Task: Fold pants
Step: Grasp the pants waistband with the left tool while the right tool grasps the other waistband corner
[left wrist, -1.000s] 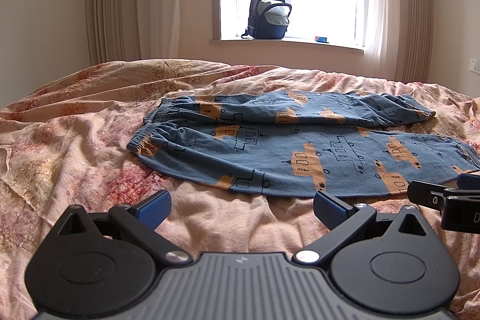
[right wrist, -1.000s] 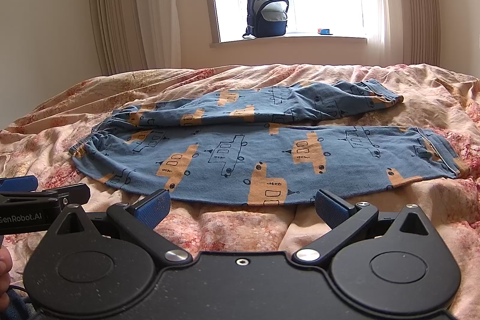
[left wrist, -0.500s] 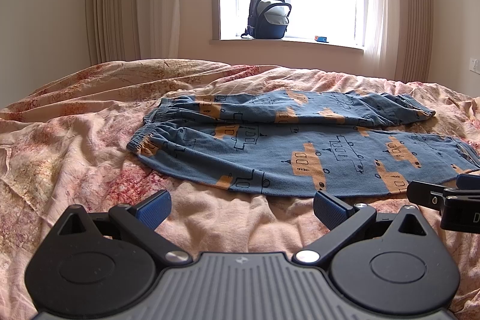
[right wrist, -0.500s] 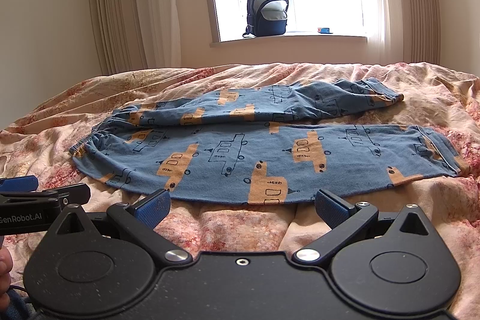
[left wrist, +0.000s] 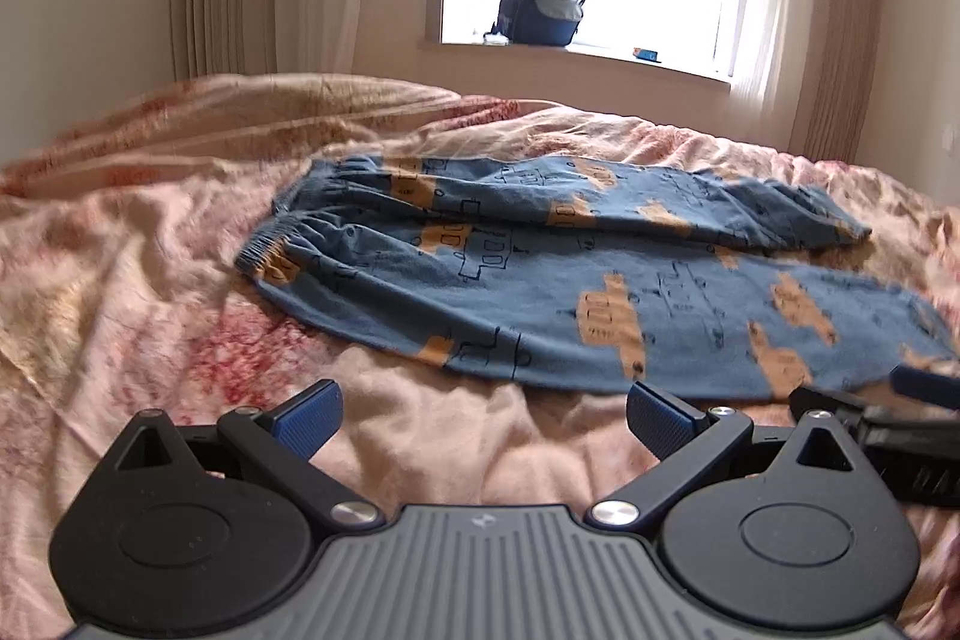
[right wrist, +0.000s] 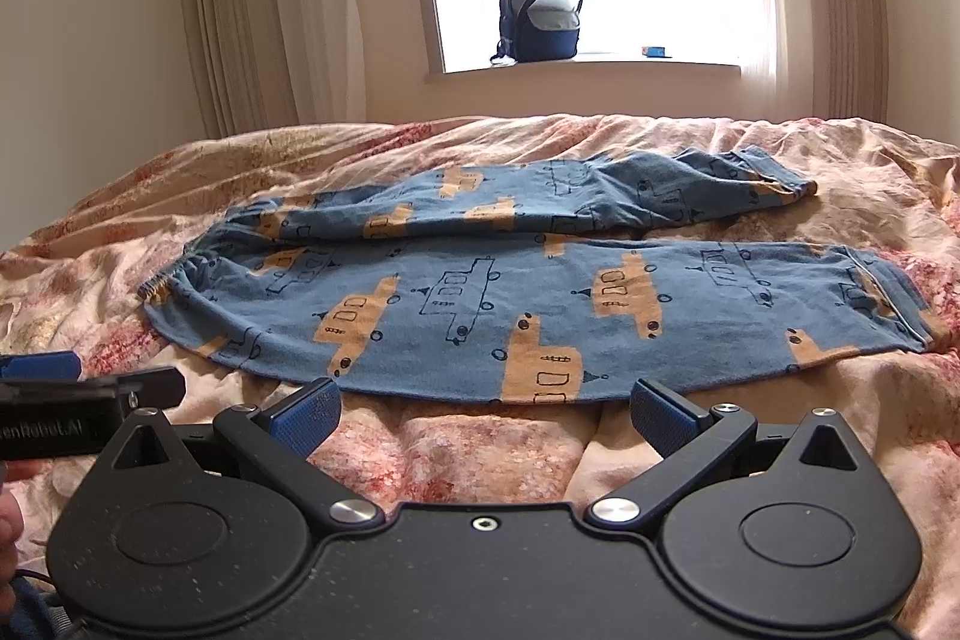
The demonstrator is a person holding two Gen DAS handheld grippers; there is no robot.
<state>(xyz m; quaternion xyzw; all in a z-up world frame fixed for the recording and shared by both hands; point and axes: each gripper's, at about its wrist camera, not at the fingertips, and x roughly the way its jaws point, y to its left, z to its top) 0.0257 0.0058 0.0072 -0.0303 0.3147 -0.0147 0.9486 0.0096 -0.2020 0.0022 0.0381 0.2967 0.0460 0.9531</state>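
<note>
Blue pants point(left wrist: 540, 292) point(right wrist: 540, 304) with orange vehicle prints lie flat on the bed, waistband to the left, two legs stretching right, the far leg slightly rumpled. My left gripper point(left wrist: 483, 421) hovers open just in front of the near leg's lower edge, nothing between its blue pads. My right gripper point(right wrist: 483, 421) is likewise open, close to the near leg's hem edge, empty. Each gripper shows at the side of the other's view: the right gripper's tip point(left wrist: 870, 418) and the left gripper's tip point(right wrist: 90, 388).
A rumpled pink-and-red floral bedspread point(left wrist: 150, 280) point(right wrist: 840, 436) covers the bed. A dark backpack point(right wrist: 540, 19) and a small blue item point(right wrist: 654, 52) sit on the windowsill beyond. Curtains hang on both sides. Part of a hand point(right wrist: 9, 526) shows at the left edge.
Both grippers have moved slightly forward toward the pants, which now look larger and closer. The left view tilted a little. Both stay open and the pants have not moved.
</note>
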